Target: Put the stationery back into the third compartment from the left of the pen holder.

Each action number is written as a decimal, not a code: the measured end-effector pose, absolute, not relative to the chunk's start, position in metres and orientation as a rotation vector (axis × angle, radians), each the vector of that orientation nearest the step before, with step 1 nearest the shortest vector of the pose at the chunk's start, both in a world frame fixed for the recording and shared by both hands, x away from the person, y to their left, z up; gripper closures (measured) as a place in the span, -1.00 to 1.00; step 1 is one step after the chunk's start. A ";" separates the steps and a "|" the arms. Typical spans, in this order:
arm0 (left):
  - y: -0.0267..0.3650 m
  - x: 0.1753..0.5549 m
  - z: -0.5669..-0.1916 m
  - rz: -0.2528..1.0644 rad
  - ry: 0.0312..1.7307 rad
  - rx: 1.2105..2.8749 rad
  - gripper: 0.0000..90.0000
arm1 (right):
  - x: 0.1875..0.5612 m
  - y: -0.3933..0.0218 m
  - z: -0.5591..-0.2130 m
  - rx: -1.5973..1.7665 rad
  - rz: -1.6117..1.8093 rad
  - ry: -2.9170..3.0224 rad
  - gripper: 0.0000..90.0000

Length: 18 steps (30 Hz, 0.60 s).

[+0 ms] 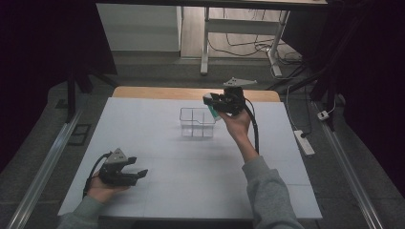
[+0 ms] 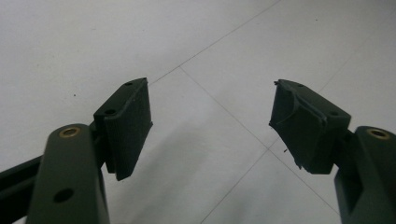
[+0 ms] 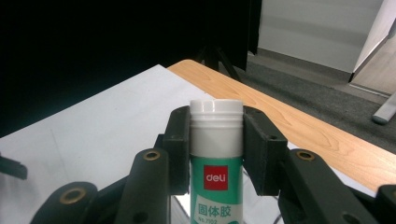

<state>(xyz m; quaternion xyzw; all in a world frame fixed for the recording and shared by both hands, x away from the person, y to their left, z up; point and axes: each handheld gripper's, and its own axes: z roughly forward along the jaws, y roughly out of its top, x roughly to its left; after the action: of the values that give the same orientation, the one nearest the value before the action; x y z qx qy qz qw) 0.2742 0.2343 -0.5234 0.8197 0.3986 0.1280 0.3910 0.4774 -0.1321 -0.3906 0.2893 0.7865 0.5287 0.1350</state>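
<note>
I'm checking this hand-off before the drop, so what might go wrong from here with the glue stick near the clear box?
1. The right tool pinches the glue stick only near its white cap, so the stick might swing or slip.
2. The clear divided box looks light; a nudge from the stick could push it along the white table.
3. The left tool rests open, far from the box, so it can't steady it.

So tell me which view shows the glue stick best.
The right gripper view: the glue stick stands close between the right gripper jaws, label and white cap plain. The high view shows a small green bit beside the clear box.
</note>
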 end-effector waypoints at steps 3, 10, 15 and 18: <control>0.234 0.274 -0.523 0.325 1.013 2.082 -0.37 | 0.483 -0.128 -0.393 0.847 1.537 2.275 0.43; 0.235 0.274 -0.524 0.323 1.010 2.083 -0.37 | 0.495 -0.120 -0.408 0.887 1.549 2.258 0.42; 0.236 0.275 -0.524 0.320 1.010 2.085 -0.37 | 0.503 -0.116 -0.420 0.923 1.549 2.266 0.42; 0.236 0.275 -0.524 0.319 1.011 2.085 -0.37 | 0.505 -0.116 -0.423 0.934 1.547 2.263 0.42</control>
<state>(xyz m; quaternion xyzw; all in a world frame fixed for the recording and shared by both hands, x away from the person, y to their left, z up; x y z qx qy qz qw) 0.2752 0.2363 -0.5244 0.8207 0.3979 0.1255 0.3904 0.5050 -0.1161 -0.4235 0.3202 0.7755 0.5302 0.1224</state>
